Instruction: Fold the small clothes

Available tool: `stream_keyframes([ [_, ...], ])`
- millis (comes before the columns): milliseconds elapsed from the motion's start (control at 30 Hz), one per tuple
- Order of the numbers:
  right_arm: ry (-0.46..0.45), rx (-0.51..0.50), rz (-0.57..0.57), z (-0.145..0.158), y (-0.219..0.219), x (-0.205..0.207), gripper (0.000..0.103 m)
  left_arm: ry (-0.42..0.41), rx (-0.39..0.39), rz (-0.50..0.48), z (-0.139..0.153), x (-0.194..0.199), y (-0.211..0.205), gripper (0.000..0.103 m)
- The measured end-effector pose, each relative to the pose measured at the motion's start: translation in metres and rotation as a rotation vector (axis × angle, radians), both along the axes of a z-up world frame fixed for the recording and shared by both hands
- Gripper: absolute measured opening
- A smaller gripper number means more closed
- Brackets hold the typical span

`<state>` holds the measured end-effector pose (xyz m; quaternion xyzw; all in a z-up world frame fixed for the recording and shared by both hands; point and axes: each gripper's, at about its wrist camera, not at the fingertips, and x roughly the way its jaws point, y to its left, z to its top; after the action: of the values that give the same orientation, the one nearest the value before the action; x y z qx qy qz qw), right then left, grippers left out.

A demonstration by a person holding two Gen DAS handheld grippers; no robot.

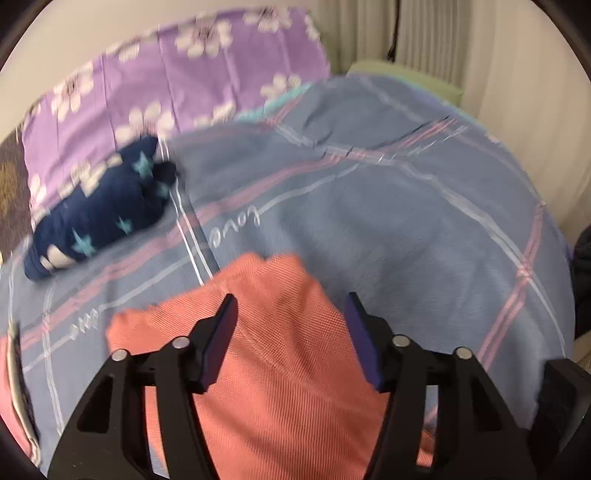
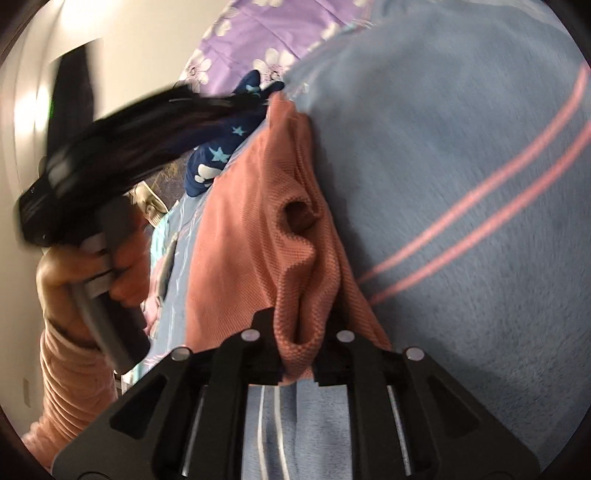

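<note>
A salmon-pink knit garment (image 1: 280,354) lies on the blue plaid bed cover (image 1: 406,206). My left gripper (image 1: 291,306) is open just above it, with its fingers either side of the cloth and nothing pinched. In the right wrist view my right gripper (image 2: 301,332) is shut on a bunched fold of the same pink garment (image 2: 258,236), which trails away from the jaws in ridges. The left gripper's body (image 2: 122,136) shows blurred at the left, held by a hand in a pink sleeve.
A folded navy garment with light-blue stars (image 1: 99,206) lies at the back left, also seen in the right wrist view (image 2: 221,144). A purple flowered pillow (image 1: 192,74) is behind it. A pale wall and curtain (image 1: 443,33) stand beyond the bed.
</note>
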<state>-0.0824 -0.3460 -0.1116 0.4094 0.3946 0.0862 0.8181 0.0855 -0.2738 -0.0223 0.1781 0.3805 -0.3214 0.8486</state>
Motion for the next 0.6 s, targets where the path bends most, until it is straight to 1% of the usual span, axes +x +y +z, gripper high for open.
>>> stream_keyframes([
  [33,0.002,0.022,-0.002,-0.001,-0.002,-0.001,0.011,-0.024,-0.011,-0.014,0.01,-0.007,0.007,0.069],
  [67,0.002,0.031,-0.002,0.0,-0.004,-0.001,0.013,-0.05,-0.017,-0.021,0.018,-0.015,0.015,0.071],
  [133,0.001,0.022,0.003,0.001,-0.005,-0.002,0.016,-0.09,-0.035,-0.036,0.029,-0.033,0.034,0.079],
  [167,-0.002,0.02,0.005,0.002,-0.006,-0.003,0.018,-0.092,-0.043,-0.043,0.032,-0.042,0.043,0.08],
  [267,-0.008,0.029,0.01,0.004,-0.006,-0.004,0.023,-0.091,-0.049,-0.068,0.028,-0.073,0.079,0.084],
  [333,-0.01,0.033,0.01,0.004,-0.007,-0.007,0.024,-0.088,-0.03,-0.073,0.018,-0.092,0.099,0.085],
  [367,-0.01,0.038,0.011,0.004,-0.008,-0.006,0.023,-0.086,-0.017,-0.07,0.013,-0.099,0.107,0.085],
  [400,-0.01,0.042,0.011,0.006,-0.008,-0.005,0.019,-0.081,0.006,-0.073,0.005,-0.106,0.113,0.085],
  [433,-0.013,0.048,0.01,0.007,-0.008,-0.006,0.011,-0.071,0.041,-0.086,-0.005,-0.116,0.119,0.085],
  [467,-0.018,0.051,0.007,0.009,-0.009,-0.006,0.009,-0.07,0.074,-0.095,-0.013,-0.123,0.123,0.085],
  [533,-0.041,0.066,0.002,0.015,-0.012,-0.005,0.008,-0.088,0.151,-0.104,-0.027,-0.135,0.127,0.085],
  [600,-0.059,0.052,-0.002,0.024,-0.011,-0.009,0.008,-0.139,0.268,-0.09,-0.048,-0.143,0.13,0.085],
])
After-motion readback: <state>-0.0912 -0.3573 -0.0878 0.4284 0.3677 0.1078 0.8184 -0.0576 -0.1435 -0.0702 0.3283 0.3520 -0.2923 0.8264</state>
